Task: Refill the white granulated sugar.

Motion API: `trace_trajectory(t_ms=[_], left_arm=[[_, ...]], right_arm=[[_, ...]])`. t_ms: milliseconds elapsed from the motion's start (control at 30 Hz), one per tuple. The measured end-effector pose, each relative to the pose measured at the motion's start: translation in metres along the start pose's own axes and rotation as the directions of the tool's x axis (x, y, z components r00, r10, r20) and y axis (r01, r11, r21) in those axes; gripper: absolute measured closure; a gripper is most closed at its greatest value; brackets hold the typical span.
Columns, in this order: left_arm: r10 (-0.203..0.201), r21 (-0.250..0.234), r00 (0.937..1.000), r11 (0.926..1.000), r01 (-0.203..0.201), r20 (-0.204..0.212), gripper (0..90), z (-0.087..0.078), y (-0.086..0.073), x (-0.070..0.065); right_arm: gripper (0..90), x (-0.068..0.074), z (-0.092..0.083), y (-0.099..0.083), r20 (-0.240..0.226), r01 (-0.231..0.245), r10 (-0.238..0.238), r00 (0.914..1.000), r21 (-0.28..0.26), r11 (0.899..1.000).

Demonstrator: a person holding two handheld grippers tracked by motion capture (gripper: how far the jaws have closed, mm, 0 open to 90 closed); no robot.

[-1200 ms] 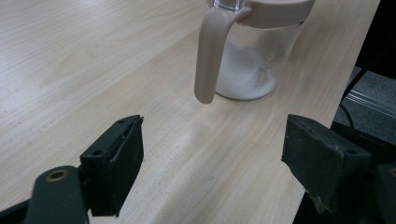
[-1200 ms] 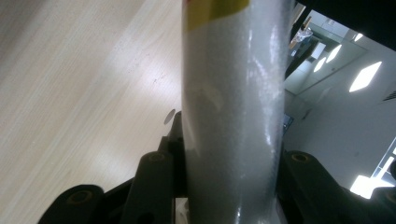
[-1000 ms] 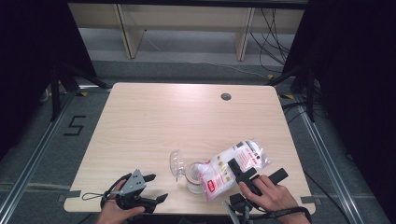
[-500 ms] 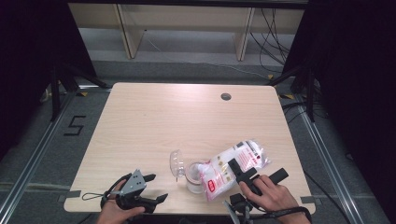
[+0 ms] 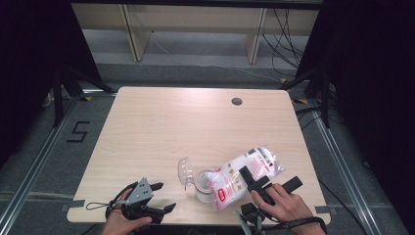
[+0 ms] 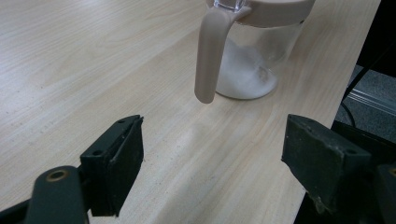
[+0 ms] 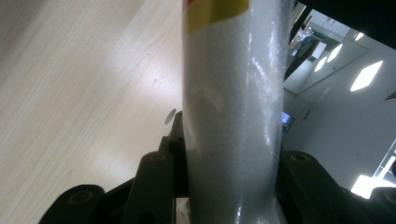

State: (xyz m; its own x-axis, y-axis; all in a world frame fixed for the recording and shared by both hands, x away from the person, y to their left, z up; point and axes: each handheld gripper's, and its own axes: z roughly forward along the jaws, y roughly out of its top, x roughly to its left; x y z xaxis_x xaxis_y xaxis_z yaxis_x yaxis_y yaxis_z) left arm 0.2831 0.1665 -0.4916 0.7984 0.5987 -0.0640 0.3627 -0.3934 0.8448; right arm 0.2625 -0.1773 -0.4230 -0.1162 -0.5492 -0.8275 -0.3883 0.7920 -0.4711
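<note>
Your left gripper point(image 5: 161, 198) idles with jaws apart, so nothing steadies the jar point(image 5: 203, 183) near the bench's point(image 5: 195, 122) front edge; your right gripper point(image 5: 252, 182) is clamped on the bag point(image 5: 244, 174), tilted over the jar. Tip too fast and powder may spill or the jar may slide. The pale wood bench stands on grey floor point(image 5: 49, 147), dark curtains point(image 5: 29, 58) either side.

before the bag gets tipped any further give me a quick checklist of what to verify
1. Right gripper clamped on the bag of white granules: ok, jaws press both sides in the right gripper view.
2. Bag's lower end over the clear jar: ok from the high view.
3. Jar lid flipped open: ok.
4. Jar upright with room left: ok, white powder covers just the bottom.
5. Left gripper steadying the jar: not ok, open and short of the handle.
6. Bag's mouth open: cannot tell.
</note>
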Motion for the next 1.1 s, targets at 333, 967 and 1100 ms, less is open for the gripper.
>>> trace_trajectory(t_ms=[333, 967, 1100], left_arm=[[0.004, 0.003, 1.0000, 1.0000, -0.004, -0.005, 20.3, -0.0004, 0.0001, 0.0005], [0.004, 0.003, 1.0000, 1.0000, -0.004, -0.001, 20.3, -0.0005, 0.0002, 0.0007], [0.001, 0.000, 1.0000, 1.0000, -0.001, 0.003, 20.3, -0.0003, 0.0002, 0.0003]], right_arm=[[68.4, -0.0008, -0.0006, -0.0005, 0.000, -0.001, 0.001, 1.0000, -0.001, 1.000], [69.3, -0.0006, -0.0007, -0.0004, 0.000, -0.005, 0.005, 1.0000, -0.004, 1.000], [70.1, 0.0002, 0.0000, 0.0000, 0.001, -0.026, 0.026, 0.9997, -0.010, 1.000]])
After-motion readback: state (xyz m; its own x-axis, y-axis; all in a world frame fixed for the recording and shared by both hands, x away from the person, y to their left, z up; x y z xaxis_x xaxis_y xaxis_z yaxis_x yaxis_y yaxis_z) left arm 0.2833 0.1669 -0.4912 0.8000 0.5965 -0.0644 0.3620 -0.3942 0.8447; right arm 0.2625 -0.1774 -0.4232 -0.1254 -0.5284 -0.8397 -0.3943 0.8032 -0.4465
